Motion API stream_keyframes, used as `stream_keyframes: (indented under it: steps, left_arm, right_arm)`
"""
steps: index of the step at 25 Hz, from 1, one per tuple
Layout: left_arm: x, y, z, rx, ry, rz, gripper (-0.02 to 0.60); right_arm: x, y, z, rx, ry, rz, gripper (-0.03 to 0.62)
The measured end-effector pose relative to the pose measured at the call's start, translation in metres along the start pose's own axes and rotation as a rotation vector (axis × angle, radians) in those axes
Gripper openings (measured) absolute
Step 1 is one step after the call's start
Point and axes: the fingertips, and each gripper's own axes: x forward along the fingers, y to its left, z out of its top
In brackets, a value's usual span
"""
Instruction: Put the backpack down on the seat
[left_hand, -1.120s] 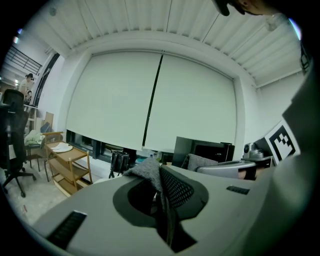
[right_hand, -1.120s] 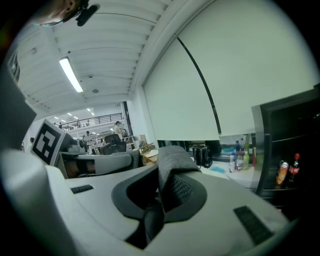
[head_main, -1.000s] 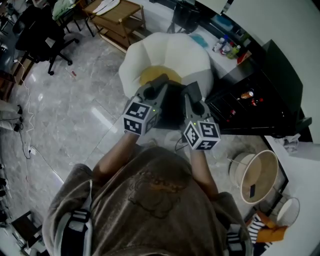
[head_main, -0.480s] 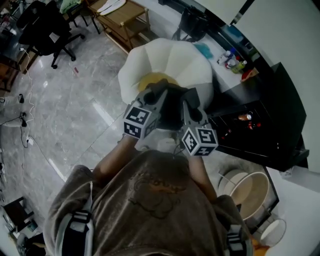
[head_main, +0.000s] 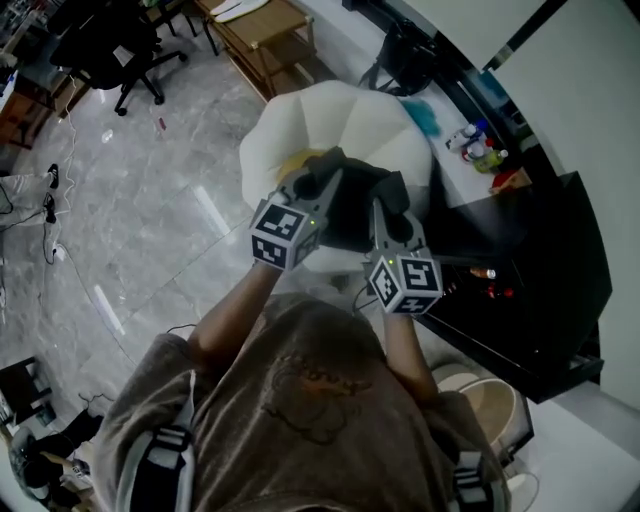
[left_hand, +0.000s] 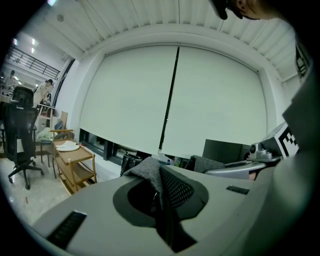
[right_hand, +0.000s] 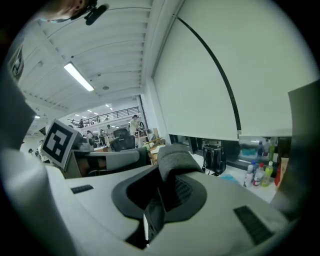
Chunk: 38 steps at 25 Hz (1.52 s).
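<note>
- The left gripper (left_hand: 161, 197) pinches a grey strap (left_hand: 149, 171).
- The right gripper (right_hand: 159, 200) pinches a second strap (right_hand: 173, 159).
- The dark backpack (head_main: 352, 205) hangs between them, over the white seat (head_main: 330, 115).

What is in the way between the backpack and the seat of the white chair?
Nothing visible. The backpack, held by the left gripper and right gripper, is over the white chair; only its yellow seat cushion shows beneath. The bag hides part of the seat.
</note>
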Motion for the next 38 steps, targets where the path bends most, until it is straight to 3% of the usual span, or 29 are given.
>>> stream_keyframes:
  steps: [18, 38]
  left_arm:
    - [0.074, 0.051, -0.003, 0.042, 0.086, -0.112, 0.028]
    - [0.16, 0.127, -0.07, 0.02, 0.171, -0.204, 0.028]
  right_arm:
    - [0.08, -0.047, -0.001, 0.048, -0.019, -0.153, 0.028]
    - [0.171, -0.086, -0.068, 0.104, 0.042, -0.258, 0.028]
